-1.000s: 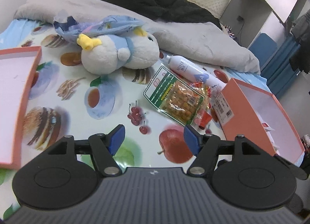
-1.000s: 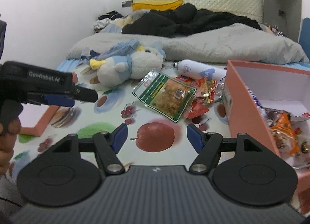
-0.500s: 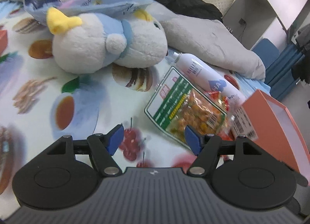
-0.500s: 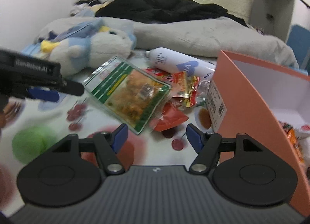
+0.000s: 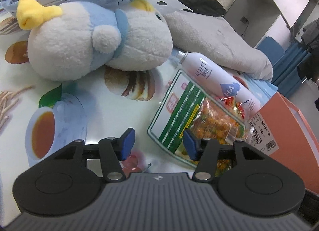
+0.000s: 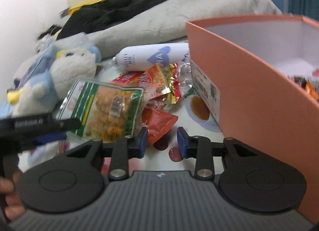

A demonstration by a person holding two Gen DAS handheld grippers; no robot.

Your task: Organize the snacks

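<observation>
Left gripper (image 5: 157, 143): jaws apart, nothing between them. It sits low over the printed tablecloth (image 5: 119, 111), and the near corner of the green snack bag (image 5: 191, 119) lies just ahead of its right blue pad, lower centre-right of the left wrist view. Judged: lined up so one finger can slide under the bag's flat edge, since the bag lies flat on the cloth with little to pinch.

Right gripper (image 6: 162, 142): jaws also parted, narrower gap, empty. A red wrapper (image 6: 159, 123) lies just in front of its left pad; contact cannot be confirmed because the frame is motion-blurred.

More red and gold packets (image 6: 159, 79) are heaped centre frame, between the green bag and the orange box (image 6: 259, 91). The box stands open on the right and already holds some wrappers at its far right edge, so it reads as the collecting bin.

Non-snack clutter: white spray bottle (image 5: 219, 83) lies on its side behind the packets, with its far end toward the box; plush toy (image 5: 89, 41) occupies the upper left.

Risk, judged: the bag's slick film may slip from a shallow pinch.
</observation>
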